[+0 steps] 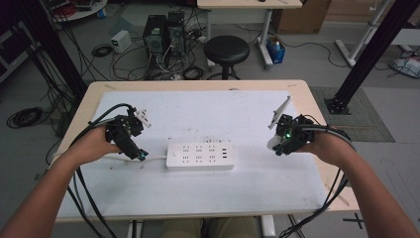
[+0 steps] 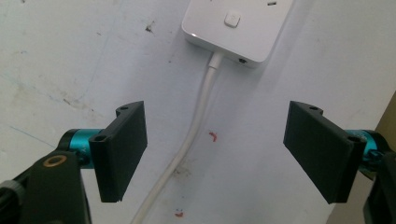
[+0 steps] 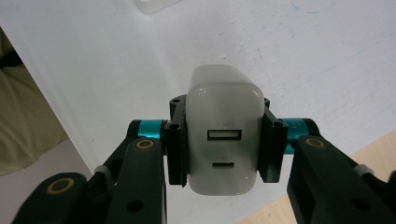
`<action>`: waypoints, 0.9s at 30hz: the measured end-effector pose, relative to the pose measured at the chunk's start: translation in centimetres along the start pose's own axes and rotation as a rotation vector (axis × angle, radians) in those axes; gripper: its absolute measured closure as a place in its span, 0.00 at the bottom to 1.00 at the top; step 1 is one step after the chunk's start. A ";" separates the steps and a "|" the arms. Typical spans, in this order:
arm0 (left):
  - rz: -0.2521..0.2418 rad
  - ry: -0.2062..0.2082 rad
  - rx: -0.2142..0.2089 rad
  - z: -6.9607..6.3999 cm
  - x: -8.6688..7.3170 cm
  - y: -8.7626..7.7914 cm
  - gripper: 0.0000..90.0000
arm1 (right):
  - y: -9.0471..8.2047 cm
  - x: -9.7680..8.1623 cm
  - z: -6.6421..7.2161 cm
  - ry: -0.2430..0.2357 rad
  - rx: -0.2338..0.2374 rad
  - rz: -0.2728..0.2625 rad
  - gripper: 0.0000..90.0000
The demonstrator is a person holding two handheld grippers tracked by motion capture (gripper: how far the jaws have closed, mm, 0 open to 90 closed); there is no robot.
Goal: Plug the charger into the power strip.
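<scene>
**Charger pinched in the right gripper, power strip waiting mid-table**

Charger (image 3: 223, 149), a small white block with two ports on its near face, is sitting clamped between the jaws of the right gripper (image 3: 223, 147), which are pressing on its two flat sides. It is looking light and rigid, with a glossy shell that could slide under a weak squeeze (the flat sides seem the sensible place to hold it, as now). In the high view the right gripper (image 1: 283, 140) is hovering over the white mat (image 1: 208, 106), well apart from the power strip (image 1: 200, 156). The left gripper (image 2: 215, 149) is hanging with its jaws spread wide and holding nothing, straddling the white cord (image 2: 187, 144). Farther on, the power strip (image 2: 236, 25) is lying flat, stiff and heavier by my guess; pinning down its cord end looks wise.
</scene>
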State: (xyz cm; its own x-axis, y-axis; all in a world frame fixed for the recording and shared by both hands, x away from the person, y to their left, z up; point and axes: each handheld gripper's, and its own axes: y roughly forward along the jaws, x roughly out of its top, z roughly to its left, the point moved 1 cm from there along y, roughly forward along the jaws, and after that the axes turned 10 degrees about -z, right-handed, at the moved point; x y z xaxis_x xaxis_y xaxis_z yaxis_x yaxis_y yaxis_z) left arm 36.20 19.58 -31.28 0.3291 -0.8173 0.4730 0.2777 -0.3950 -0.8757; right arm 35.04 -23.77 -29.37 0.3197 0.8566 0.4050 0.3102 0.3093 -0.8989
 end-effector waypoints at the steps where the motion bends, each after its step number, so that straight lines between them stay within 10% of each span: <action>1: -0.011 0.004 0.000 0.0 0.0 0.0 0.24 | 0.1 0.1 0.0 0.001 -0.006 0.003 0.69; 12: -0.008 0.008 -0.012 0.2 -0.6 0.6 0.24 | 0.8 3.6 0.0 -0.059 -0.007 -0.032 0.69; 27: -0.035 -0.012 0.007 0.6 -0.8 1.7 0.24 | 8.0 12.8 1.8 -0.266 0.129 0.002 0.69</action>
State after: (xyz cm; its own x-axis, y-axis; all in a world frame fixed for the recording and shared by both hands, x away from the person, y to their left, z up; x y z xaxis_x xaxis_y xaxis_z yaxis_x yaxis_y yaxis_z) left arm 36.94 19.78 -33.08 0.3302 -0.7979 0.5043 0.2951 -0.4202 -0.8581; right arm 39.99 -9.62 -31.66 0.0688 0.9301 0.3608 0.1881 0.3431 -0.9203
